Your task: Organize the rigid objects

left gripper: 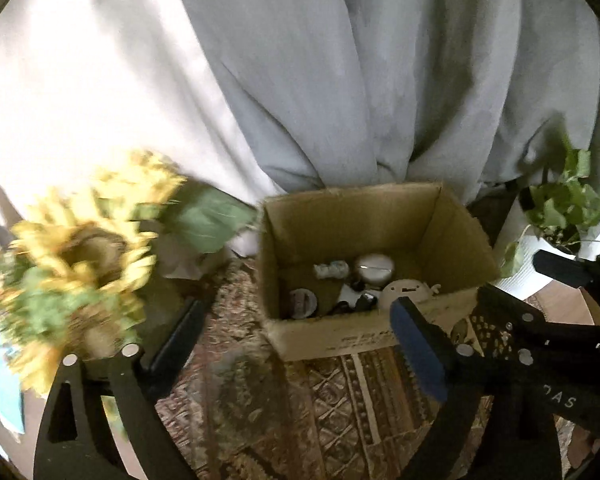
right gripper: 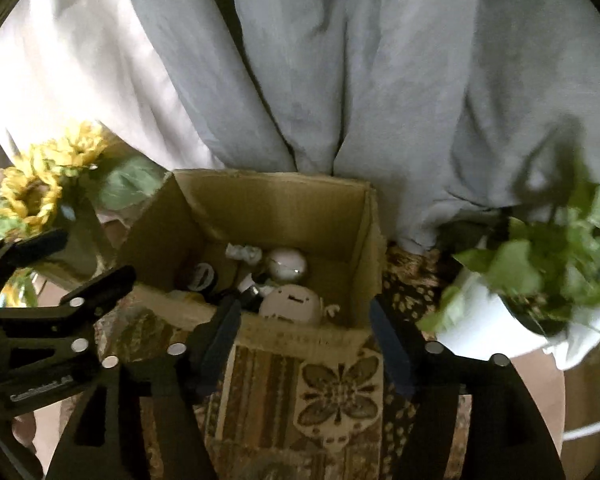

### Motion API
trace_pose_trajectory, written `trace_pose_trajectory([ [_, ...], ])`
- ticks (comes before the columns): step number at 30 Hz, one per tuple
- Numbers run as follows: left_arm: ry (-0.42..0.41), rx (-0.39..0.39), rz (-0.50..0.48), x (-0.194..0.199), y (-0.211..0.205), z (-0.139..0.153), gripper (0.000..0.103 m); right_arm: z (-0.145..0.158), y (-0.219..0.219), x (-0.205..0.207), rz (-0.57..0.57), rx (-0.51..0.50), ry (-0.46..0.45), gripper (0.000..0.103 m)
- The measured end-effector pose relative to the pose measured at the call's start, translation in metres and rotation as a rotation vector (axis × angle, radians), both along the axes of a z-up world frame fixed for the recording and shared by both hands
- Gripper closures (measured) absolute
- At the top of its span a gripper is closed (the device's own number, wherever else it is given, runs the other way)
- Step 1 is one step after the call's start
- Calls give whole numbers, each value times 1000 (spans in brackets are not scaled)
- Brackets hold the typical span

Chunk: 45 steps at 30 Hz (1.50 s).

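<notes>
So the cardboard box (right gripper: 260, 216) is sitting open on a patterned cloth (right gripper: 300, 392), backed right up against a grey curtain (right gripper: 340, 80). Down in the bottom there's a little pile of hard stuff: a round white ball-shaped thing (right gripper: 287, 264), a pale rounded figure with a slot on top (right gripper: 290, 304) closest to the near wall, a dark round tin (left gripper: 303, 302) off to the left, and a small crumpled-looking whitish piece (left gripper: 331, 269) toward the back. A few dark bits lie between them, too murky to make out.

Both grippers hang just in front of the box, angled down at it. The left gripper (left gripper: 296, 336) has its jaws spread wide with nothing between them. The right gripper (right gripper: 304, 336) is parted too, also empty, the near edge of the box showing between its fingers.

Sunflowers (left gripper: 80, 248) stand left of the box, and a leafy green plant in a white pot (right gripper: 540, 276) on the right.
</notes>
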<state>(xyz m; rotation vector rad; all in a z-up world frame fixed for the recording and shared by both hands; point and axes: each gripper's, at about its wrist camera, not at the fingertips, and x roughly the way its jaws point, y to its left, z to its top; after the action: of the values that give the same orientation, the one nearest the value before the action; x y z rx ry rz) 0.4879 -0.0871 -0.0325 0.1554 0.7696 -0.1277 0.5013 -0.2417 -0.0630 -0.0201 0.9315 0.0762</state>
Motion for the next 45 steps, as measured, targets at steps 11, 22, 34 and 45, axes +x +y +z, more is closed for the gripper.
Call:
trace_pose_trajectory([
  [11,-175,53,-1,-113,29,28,0,37,23,-104,-110,-11,-127,16],
  [22,-256,-6,8,-233,39,43,0,68,30,-221,-146,3,-245,13],
  [34,-322,-39,69,-374,29,50,0,97,15,-357,-98,6,-341,9],
  [45,-379,-37,83,-457,24,57,0,104,0,-441,-70,44,-371,8],
])
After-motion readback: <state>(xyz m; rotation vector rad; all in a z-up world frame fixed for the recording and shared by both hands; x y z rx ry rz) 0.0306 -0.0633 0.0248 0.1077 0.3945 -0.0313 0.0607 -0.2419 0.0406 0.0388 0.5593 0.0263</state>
